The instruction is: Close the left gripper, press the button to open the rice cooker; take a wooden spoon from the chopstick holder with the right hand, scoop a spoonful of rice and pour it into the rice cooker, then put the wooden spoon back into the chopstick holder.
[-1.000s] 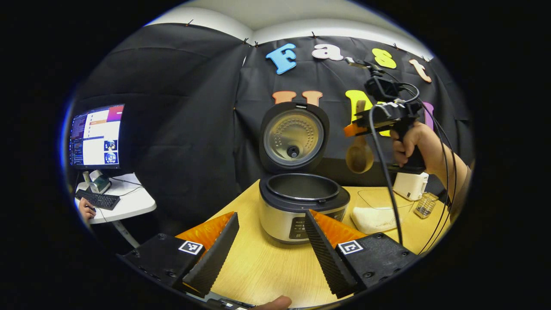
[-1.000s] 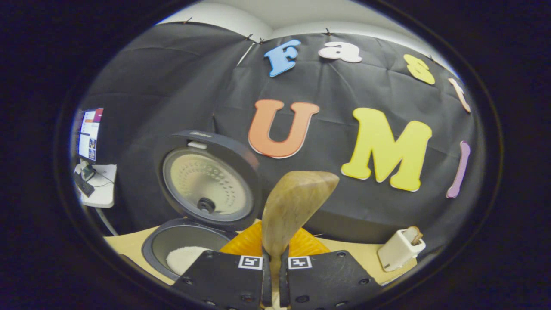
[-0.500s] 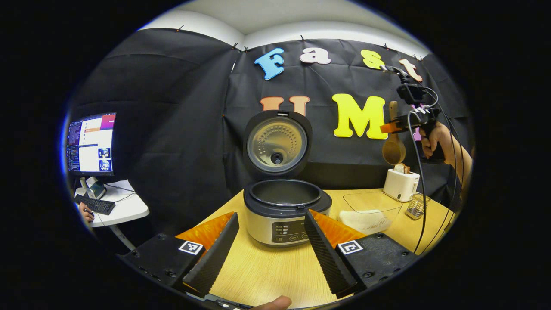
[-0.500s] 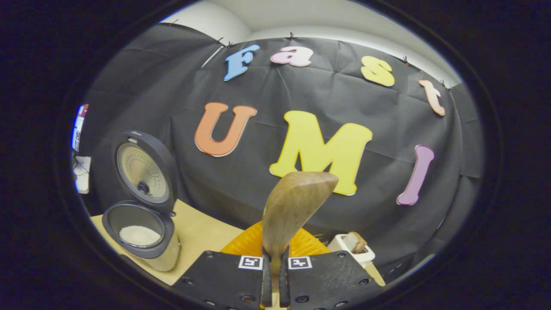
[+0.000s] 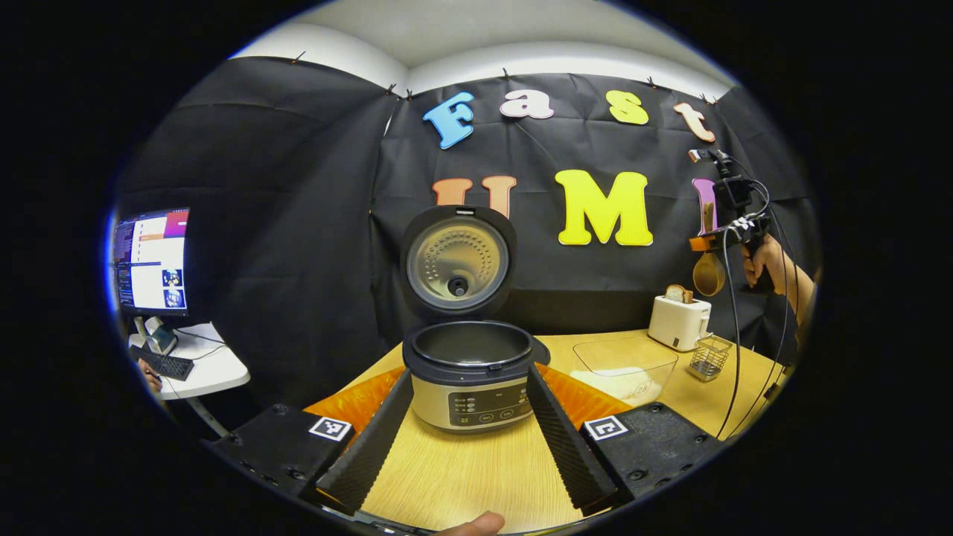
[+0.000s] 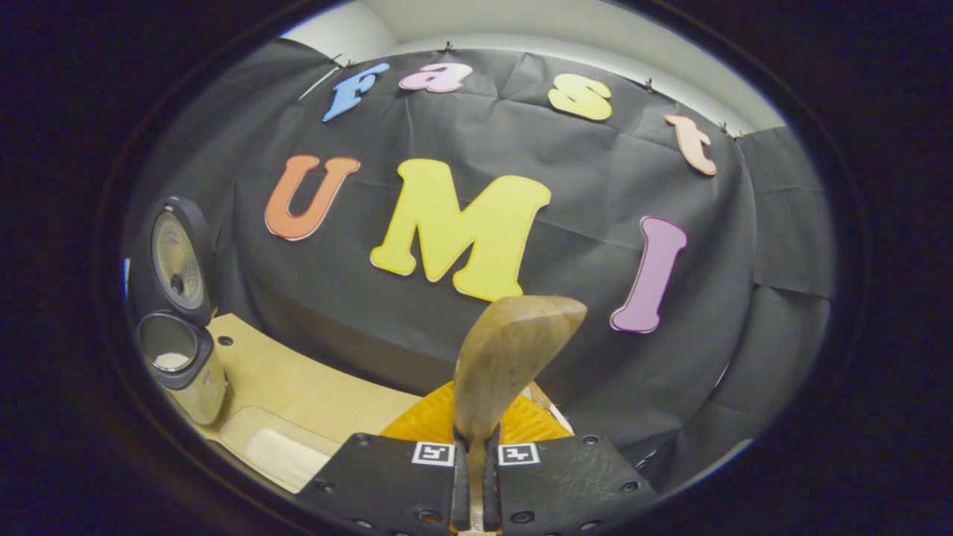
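Note:
The rice cooker (image 5: 476, 406) stands open on the wooden table (image 5: 461, 476), lid (image 5: 457, 260) upright, with white rice (image 6: 171, 360) in its pot. My left gripper (image 5: 470, 374) is open in front of the cooker, a finger on each side and nothing held. At the far right a hand (image 5: 767, 262) holds my right gripper (image 5: 703, 243) high above the white chopstick holder (image 5: 676, 321). That gripper (image 6: 475, 454) is shut on the handle of the wooden spoon (image 6: 514, 350), whose bowl (image 5: 709, 274) hangs downward.
A clear glass bowl of rice (image 5: 624, 366) sits right of the cooker, seen too at the lower left (image 6: 283, 454). A small wire basket (image 5: 707, 357) stands near the holder. A monitor (image 5: 149, 257) and a white side table (image 5: 212, 366) are at the left.
The right gripper has swung right with the spoon, away from the cooker to above the chopstick holder. The left gripper has drawn back from the cooker, still open.

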